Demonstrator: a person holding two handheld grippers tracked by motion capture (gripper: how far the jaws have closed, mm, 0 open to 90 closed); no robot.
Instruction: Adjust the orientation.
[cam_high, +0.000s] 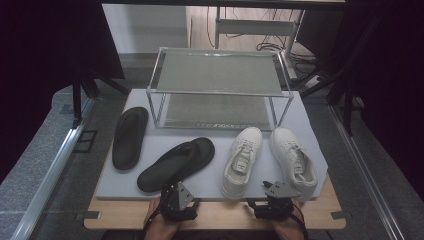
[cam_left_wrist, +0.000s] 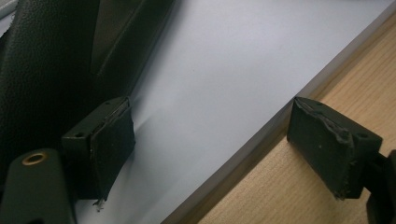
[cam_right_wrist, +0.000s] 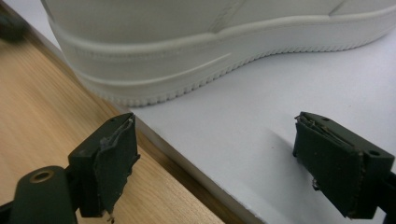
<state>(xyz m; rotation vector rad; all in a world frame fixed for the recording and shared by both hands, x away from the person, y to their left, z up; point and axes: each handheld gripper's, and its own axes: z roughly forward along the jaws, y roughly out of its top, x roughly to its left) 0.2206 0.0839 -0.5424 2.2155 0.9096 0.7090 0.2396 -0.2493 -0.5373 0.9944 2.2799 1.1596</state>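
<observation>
Two black slippers lie on a pale mat (cam_high: 160, 140): one (cam_high: 129, 137) at the left, the other (cam_high: 175, 164) slanted toward the middle. A pair of white sneakers, one (cam_high: 242, 160) beside the other (cam_high: 294, 160), stands at the right. My left gripper (cam_high: 176, 196) is at the mat's front edge, just below the slanted slipper. In the left gripper view my left gripper (cam_left_wrist: 210, 135) is open and empty, with the slipper (cam_left_wrist: 46, 60) at its left jaw. My right gripper (cam_high: 276, 194) sits between the sneakers' heels. In its own view the right gripper (cam_right_wrist: 215, 149) is open, with a sneaker heel (cam_right_wrist: 187, 37) just ahead.
A two-shelf metal shoe rack (cam_high: 220, 93) stands at the back of the mat, both shelves bare. The mat lies on a wooden table (cam_high: 225, 215), whose front strip shows under both grippers. Metal frame rails run along both sides.
</observation>
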